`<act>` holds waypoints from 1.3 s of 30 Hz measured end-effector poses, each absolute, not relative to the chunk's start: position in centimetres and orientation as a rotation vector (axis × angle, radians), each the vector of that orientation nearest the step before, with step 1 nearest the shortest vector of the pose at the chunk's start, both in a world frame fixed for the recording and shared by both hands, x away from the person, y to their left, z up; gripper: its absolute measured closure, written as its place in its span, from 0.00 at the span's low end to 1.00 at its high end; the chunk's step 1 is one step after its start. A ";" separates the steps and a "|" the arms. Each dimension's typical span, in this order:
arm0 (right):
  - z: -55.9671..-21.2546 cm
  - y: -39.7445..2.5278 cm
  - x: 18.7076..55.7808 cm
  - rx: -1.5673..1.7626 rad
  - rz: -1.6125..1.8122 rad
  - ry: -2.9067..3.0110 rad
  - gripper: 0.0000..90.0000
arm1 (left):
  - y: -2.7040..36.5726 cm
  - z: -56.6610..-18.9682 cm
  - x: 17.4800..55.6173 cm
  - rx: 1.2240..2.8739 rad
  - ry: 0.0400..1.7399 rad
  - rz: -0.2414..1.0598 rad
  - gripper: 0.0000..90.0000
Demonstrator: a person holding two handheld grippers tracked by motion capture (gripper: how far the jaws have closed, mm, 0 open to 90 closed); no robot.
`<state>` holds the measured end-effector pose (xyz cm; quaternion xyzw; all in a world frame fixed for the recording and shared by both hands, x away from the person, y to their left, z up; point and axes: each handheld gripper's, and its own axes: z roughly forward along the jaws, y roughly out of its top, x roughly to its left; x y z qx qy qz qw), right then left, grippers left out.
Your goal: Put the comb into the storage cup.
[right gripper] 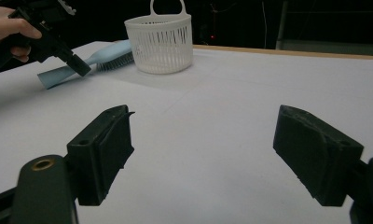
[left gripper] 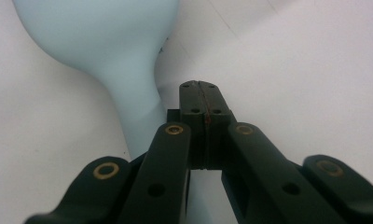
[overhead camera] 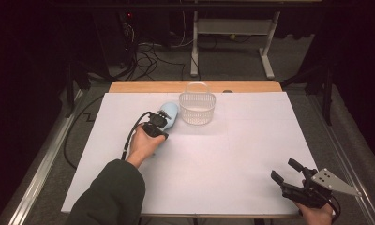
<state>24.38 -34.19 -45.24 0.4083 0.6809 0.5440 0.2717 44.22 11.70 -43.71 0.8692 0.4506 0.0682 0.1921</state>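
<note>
A pale blue brush (overhead camera: pixel 170 111) lies on the white sheet just left of a white slatted basket (overhead camera: pixel 197 108). My left gripper (overhead camera: pixel 163 115) is over the brush's handle end. In the left gripper view its jaws are pressed together (left gripper: pixel 203 86) with nothing between them, and the brush handle (left gripper: pixel 133 107) runs beside and under them on the left. In the right gripper view the left gripper's tip (right gripper: pixel 79 69) rests at the brush handle (right gripper: pixel 51 77), bristles down near the basket (right gripper: pixel 160 42). My right gripper (overhead camera: pixel 284 168) sits open near the front right corner, jaws wide apart (right gripper: pixel 201 144).
The white sheet (overhead camera: pixel 223 154) covers a wooden table whose far edge (overhead camera: pixel 143 86) shows behind the basket. Cables and table legs stand on the dark floor beyond. A cable trails from the left gripper toward the left edge.
</note>
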 end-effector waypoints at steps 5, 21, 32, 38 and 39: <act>-45.2 -34.2 24.4 1.101 1.466 1.832 0.22 | 12.0 -43.7 44.1 2.437 1.265 0.197 1.00; -45.3 -34.2 24.4 1.104 1.467 1.834 0.22 | 13.2 -43.5 43.7 2.440 1.290 0.212 1.00; -45.3 -34.1 24.4 1.105 1.467 1.836 0.22 | 13.7 -42.8 43.1 2.415 1.240 0.187 0.88; -45.2 -34.2 24.4 1.102 1.465 1.835 0.22 | 14.3 -41.8 42.7 2.382 1.211 0.182 0.74; -45.2 -34.1 24.4 1.103 1.465 1.835 0.22 | 14.4 -41.7 42.6 2.377 1.214 0.188 0.70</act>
